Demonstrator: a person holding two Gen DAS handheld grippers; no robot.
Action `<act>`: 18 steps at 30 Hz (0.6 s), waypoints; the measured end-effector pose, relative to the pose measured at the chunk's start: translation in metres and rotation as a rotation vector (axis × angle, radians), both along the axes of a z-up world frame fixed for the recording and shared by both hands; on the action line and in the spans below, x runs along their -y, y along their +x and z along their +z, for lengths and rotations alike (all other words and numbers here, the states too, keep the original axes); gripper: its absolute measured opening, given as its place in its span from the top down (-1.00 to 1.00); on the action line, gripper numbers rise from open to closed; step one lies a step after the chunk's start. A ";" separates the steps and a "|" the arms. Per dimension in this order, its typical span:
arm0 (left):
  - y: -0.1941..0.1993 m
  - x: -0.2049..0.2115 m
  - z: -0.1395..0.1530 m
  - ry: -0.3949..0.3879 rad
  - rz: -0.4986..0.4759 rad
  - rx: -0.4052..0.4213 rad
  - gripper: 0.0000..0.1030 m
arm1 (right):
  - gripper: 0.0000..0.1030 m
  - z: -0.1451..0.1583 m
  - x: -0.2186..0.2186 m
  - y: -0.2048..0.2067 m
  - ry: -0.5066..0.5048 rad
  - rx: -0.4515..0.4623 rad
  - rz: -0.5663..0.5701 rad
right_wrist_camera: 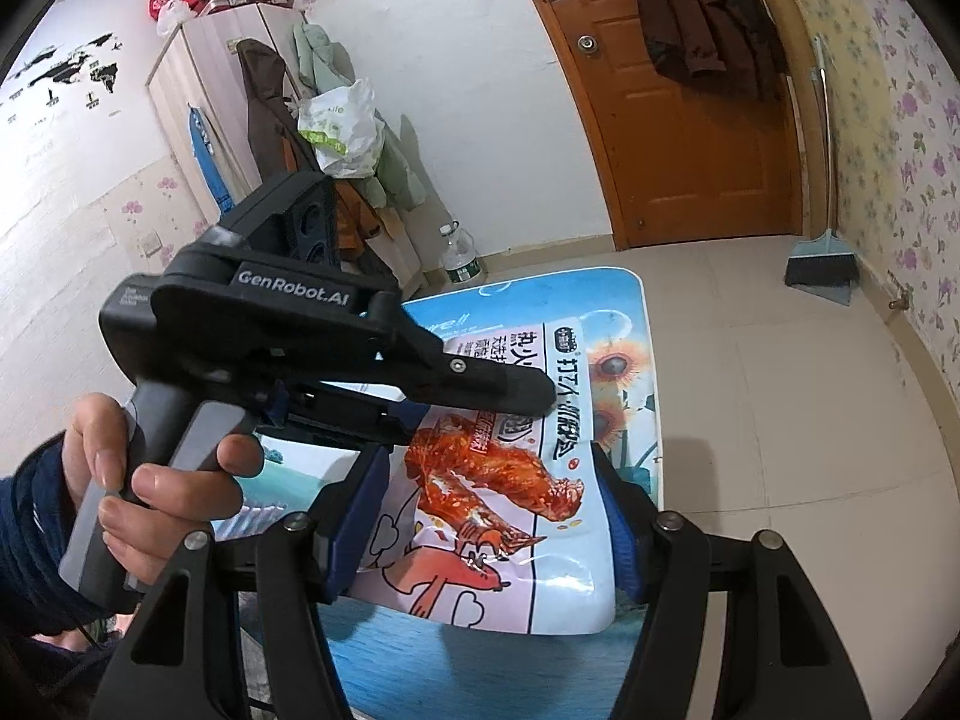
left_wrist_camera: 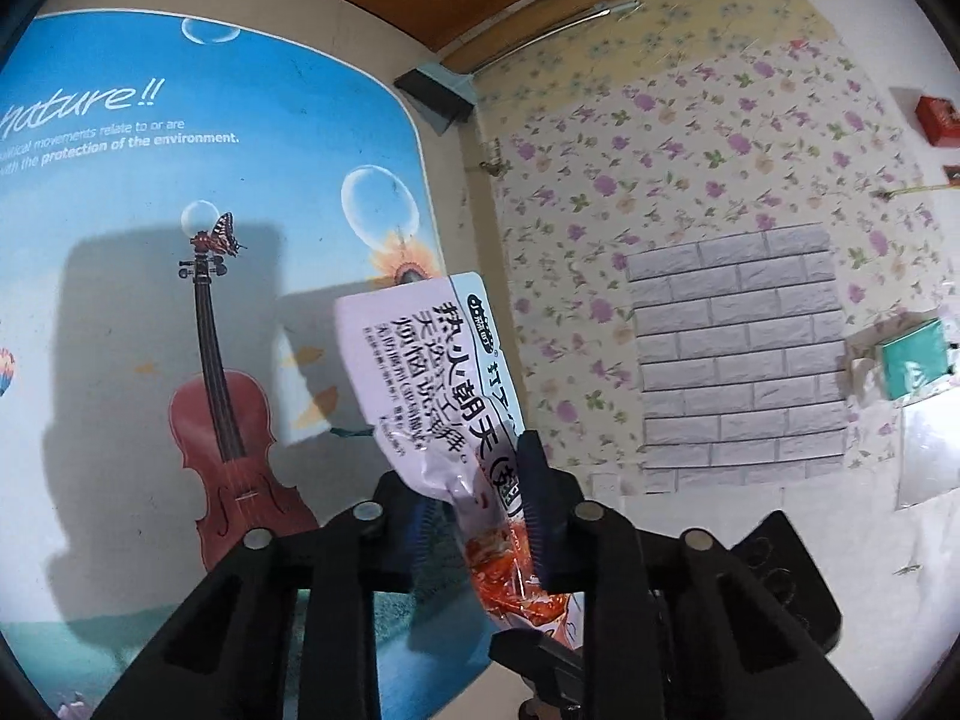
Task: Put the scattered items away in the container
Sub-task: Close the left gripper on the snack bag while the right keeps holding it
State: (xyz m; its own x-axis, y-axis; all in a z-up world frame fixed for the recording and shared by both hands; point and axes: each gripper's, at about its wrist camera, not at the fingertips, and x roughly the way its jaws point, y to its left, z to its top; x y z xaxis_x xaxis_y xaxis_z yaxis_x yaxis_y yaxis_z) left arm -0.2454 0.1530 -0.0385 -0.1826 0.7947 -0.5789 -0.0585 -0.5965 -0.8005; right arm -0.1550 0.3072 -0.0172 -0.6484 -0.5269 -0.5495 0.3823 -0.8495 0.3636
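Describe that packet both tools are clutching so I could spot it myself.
Find the blue table with the violin picture. Above it, the left hand-held gripper and right hand-held gripper pinch one snack packet. It is white, printed with red glazed chicken wings and black Chinese lettering.

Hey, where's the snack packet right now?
The snack packet is held above the blue table, between the right gripper and left gripper.

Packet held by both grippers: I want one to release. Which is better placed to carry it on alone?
Probably left: the left gripper pinches the packet flat, jaws shut, while the right gripper only squeezes its side edges, bowing it.
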 end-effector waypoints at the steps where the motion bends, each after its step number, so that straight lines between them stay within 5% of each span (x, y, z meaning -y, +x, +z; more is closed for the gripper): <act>1: 0.000 0.002 0.000 0.015 0.002 0.002 0.60 | -0.29 -0.002 -0.005 0.002 -0.007 -0.001 0.001; 18: 0.022 0.027 0.020 0.062 0.032 -0.030 0.62 | -0.29 0.020 0.019 0.020 0.029 -0.034 0.035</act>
